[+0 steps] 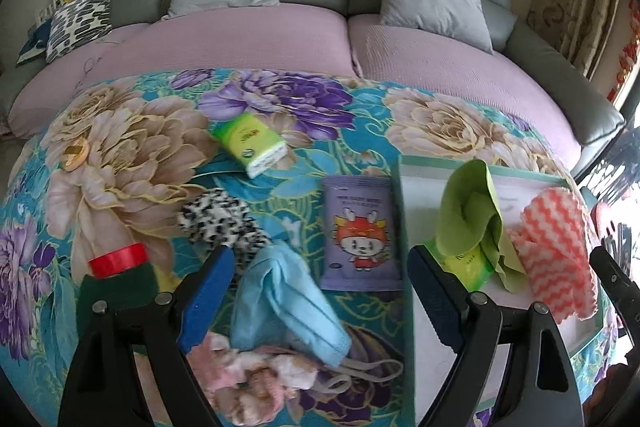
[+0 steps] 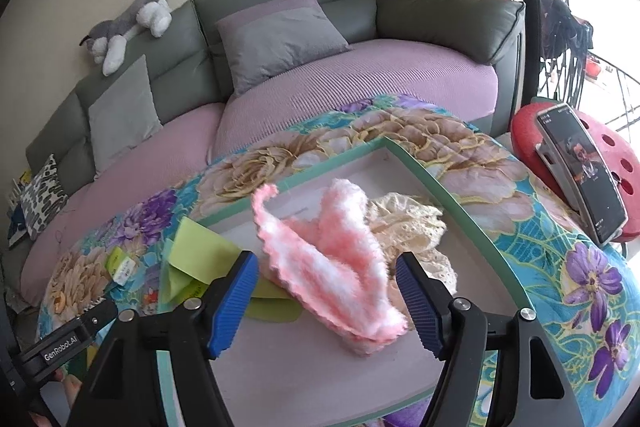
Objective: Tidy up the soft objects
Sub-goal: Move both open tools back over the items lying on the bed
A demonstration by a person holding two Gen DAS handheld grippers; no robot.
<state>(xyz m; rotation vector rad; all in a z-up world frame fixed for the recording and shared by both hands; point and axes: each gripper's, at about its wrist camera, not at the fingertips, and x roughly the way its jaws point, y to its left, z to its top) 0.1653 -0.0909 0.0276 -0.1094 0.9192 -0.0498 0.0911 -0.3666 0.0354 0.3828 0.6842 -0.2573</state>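
- Right gripper (image 2: pixel 326 293): jaws apart, the pink-and-white cloth (image 2: pixel 332 259) lying loose between them in the tray (image 2: pixel 460 195), beside a green cloth (image 2: pixel 200 251) and cream lace (image 2: pixel 412 223).
- Left gripper (image 1: pixel 320 301): jaws apart above the blue face mask (image 1: pixel 288 311).
- Left to sort, likely: mask, leopard scrunchie (image 1: pixel 220 223), pink scrunchie (image 1: pixel 248 375), purple wipes pack (image 1: pixel 360 235).

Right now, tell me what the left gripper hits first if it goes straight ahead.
Most likely the blue face mask, which lies between the open left gripper's fingers; depth is hard to judge.
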